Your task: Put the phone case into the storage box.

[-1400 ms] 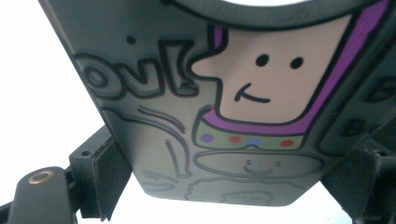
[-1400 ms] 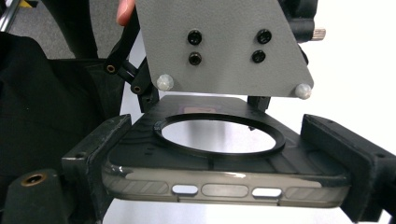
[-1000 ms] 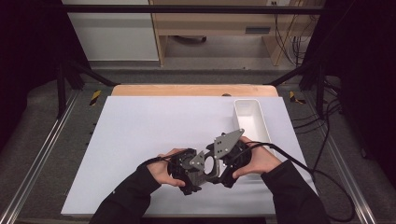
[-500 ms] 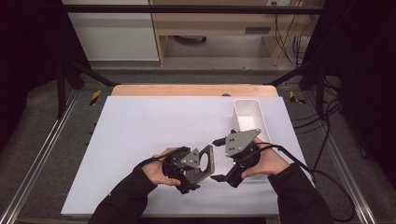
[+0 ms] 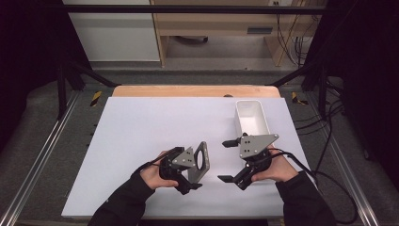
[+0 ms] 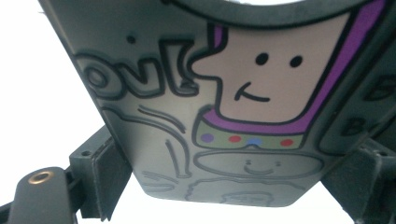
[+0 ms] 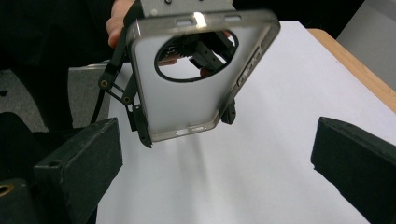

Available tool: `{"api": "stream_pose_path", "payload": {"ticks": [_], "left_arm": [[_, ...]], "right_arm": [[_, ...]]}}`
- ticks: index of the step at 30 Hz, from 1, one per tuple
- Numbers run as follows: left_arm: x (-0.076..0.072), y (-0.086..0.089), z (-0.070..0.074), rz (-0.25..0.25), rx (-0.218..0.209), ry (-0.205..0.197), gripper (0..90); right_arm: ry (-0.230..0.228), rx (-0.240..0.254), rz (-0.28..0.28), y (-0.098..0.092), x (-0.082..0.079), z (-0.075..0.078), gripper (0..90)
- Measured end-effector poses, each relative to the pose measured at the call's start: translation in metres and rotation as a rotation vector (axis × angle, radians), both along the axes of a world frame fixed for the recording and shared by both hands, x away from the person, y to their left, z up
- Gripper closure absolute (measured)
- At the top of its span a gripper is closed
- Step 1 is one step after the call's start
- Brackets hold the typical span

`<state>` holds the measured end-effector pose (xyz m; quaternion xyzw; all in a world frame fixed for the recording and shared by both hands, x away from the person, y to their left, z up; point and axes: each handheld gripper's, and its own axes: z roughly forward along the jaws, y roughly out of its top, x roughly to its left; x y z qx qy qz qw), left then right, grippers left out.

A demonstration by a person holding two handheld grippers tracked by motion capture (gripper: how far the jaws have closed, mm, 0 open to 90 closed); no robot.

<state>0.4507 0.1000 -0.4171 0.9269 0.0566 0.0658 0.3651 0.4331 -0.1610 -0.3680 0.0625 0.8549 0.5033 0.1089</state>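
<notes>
A grey translucent phone case (image 5: pixel 202 159) with a large round camera hole stands on edge above the white table sheet (image 5: pixel 150 122), and my left gripper (image 5: pixel 187 168) is shut on its sides. In the left gripper view the case (image 6: pixel 243 93) shows a cartoon drawing with purple, and the jaws of my left gripper (image 6: pixel 231 189) clamp its two edges. My right gripper (image 5: pixel 227 160) hovers a short way to the right, open, with nothing between its jaws. The right gripper view looks past my right gripper (image 7: pixel 217 168) at the case (image 7: pixel 187 100), which is apart from it.
A white rectangular tray (image 5: pixel 259 113) stands at the sheet's right side, just beyond the right gripper. The wooden table edge (image 5: pixel 188 91) runs along the far side. Metal frame rails and cables flank the table.
The right gripper has drawn away to the right from the left gripper and the case, which it was close against before. The left gripper has kept still with the case.
</notes>
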Motion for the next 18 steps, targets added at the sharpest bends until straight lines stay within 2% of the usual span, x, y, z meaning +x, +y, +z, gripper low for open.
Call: {"api": "stream_pose_path", "payload": {"ticks": [4,8,13,17,18], "left_arm": [[-0.0006,0.0027,-0.0018,0.003,-0.017,0.008,11.5],[-0.0010,0.0043,-0.0014,0.003,-0.055,0.029,11.5],[-0.0021,0.0047,0.0003,-0.005,-0.089,0.024,11.5],[-0.0035,0.0040,0.0014,-0.019,-0.099,0.004,11.5],[-0.0034,0.0039,0.0016,-0.022,-0.100,0.009,11.5]], "right_arm": [[0.008,0.024,-0.009,-0.0010,0.0000,-0.0033,2.3],[0.014,0.054,-0.012,-0.0001,-0.0008,-0.0044,2.3],[0.018,0.062,-0.013,0.0032,-0.0015,-0.0068,2.1],[0.019,0.066,-0.007,0.0058,-0.0020,-0.0088,2.3],[0.019,0.064,-0.006,0.0063,-0.0020,-0.0094,2.2]]}}
